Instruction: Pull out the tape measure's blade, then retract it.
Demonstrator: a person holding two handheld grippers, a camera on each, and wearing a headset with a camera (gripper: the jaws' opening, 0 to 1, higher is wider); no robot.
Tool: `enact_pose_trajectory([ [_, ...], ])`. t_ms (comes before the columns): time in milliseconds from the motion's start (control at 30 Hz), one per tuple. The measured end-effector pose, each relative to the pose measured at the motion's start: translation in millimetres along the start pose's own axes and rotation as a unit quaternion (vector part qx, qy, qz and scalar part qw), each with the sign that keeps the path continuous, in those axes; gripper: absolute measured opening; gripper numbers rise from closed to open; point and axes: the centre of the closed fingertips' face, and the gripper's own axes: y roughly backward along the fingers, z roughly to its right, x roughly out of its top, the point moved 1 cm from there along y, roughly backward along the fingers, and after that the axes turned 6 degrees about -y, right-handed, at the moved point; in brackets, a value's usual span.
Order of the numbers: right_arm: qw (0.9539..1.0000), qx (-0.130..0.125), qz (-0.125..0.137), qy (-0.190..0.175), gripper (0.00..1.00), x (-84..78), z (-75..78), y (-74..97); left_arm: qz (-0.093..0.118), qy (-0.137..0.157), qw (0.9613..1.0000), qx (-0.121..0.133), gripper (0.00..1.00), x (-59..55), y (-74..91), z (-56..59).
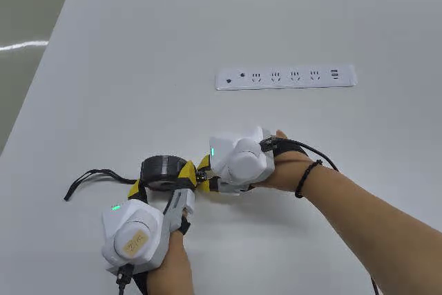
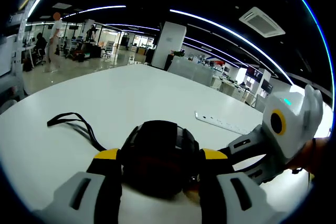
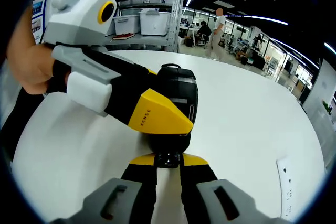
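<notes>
Left tongs [image 2: 160, 156]: we record them clamped across the black tape measure [image 1: 164, 173]. Right tongs [image 3: 168, 160]: nearly closed, pinching the blade tip [image 3: 168, 157] (at the case mouth). Tape measure rests on the surface [image 1: 207, 18], toward its left edge.

Head view looked steeply down at the counter [image 1: 207, 18], both gripper views sat close behind their fingers [image 2: 107, 179], sharing the tape measure [image 2: 160, 150].

Open office: desks [image 2: 202, 72], shelving [image 3: 142, 22].
</notes>
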Motion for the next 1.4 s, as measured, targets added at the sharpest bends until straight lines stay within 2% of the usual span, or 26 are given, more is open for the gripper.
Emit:
enact_pose_trajectory([
  [500, 0.9998, -0.002, 0.002, -0.019, 0.17, -8.1, 0.9, 9.4, 0.002, 0.002, 1.0000, 0.002, 0.58, 0.7, -0.7, -0.5],
  [600, 0.9999, -0.004, 0.001, -0.016, 0.14, -9.1, 0.7, 10.1, 0.001, 0.001, 1.0000, 0.002, 0.58, 0.9, -0.7, -0.1],
  [1400, 0.9998, -0.003, 0.006, -0.019, 0.12, -2.2, 0.0, 3.7, -0.006, -0.005, 1.0000, -0.004, 0.57, 0.4, -0.5, -0.2],
])
